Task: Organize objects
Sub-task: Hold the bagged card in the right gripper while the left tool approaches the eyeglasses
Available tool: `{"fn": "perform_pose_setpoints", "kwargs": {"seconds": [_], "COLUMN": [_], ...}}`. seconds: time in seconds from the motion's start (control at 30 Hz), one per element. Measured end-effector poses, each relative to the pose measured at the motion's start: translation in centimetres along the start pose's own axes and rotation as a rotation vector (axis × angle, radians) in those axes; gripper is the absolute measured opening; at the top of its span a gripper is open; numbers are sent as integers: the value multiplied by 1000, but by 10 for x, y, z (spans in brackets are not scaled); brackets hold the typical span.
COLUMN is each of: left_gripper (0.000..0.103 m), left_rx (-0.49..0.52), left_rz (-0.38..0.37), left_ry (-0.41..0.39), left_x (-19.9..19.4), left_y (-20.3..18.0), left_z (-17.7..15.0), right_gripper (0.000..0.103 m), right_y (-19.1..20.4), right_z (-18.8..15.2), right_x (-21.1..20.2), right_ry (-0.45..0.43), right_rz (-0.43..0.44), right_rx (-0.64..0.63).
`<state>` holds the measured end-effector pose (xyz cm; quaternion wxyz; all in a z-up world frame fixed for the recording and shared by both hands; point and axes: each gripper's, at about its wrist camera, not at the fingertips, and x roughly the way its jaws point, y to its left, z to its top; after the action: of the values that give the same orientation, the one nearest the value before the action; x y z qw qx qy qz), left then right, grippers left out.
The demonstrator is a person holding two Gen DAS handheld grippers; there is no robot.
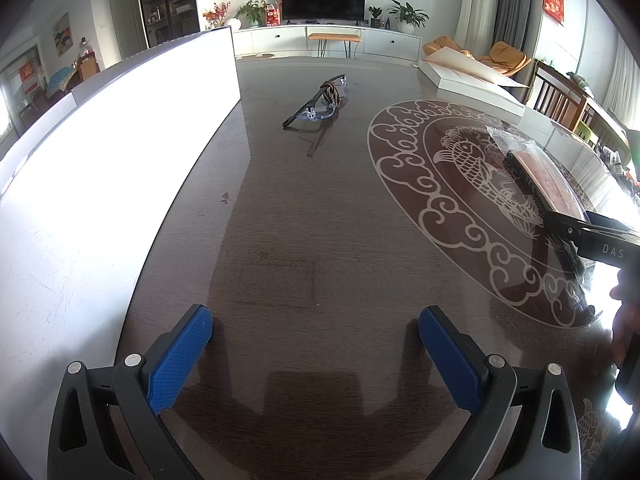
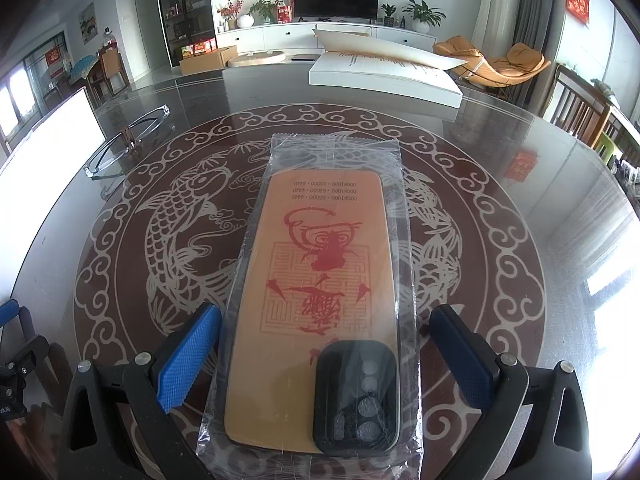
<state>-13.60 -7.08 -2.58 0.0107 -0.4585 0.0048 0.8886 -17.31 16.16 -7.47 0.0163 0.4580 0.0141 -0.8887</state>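
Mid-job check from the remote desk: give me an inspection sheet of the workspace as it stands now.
Surface: glossy dark table with a pale fish medallion inlaid.
Job's things: phone case in a clear plastic bag, lying flat on the medallion; safety glasses with a hair tie looped on them, farther back.
Clutter: white box with its lid ajar at the far edge; bright white panel on the left.
Grippers: left gripper open over bare table; right gripper open, fingers either side of the bag, contact unclear.
Cables: nothing seen.
Surroundings: living room, TV on a white cabinet, potted plants, orange lounge chair, wooden chairs to the right.
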Motion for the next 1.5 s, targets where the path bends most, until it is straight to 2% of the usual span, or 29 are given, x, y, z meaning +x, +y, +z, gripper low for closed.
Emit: {"fn": "perform_pose_setpoints", "kwargs": {"seconds": [1.2, 1.33, 1.5], "left_gripper": [103, 103, 103], "left_rx": [1, -11, 14], "left_rz": [0, 18, -7], "left_ry": [1, 1, 12], "left_x": [0, -3, 0], "left_y": [0, -1, 1], "left_z": [0, -3, 0], "right_gripper": [103, 103, 103], "right_y": [0, 0, 0], "right_z": [0, 0, 0], "right_x": [0, 0, 0], "right_ry": [0, 0, 0], "right_rz": [0, 0, 0], "right_rx": [0, 0, 0]}}
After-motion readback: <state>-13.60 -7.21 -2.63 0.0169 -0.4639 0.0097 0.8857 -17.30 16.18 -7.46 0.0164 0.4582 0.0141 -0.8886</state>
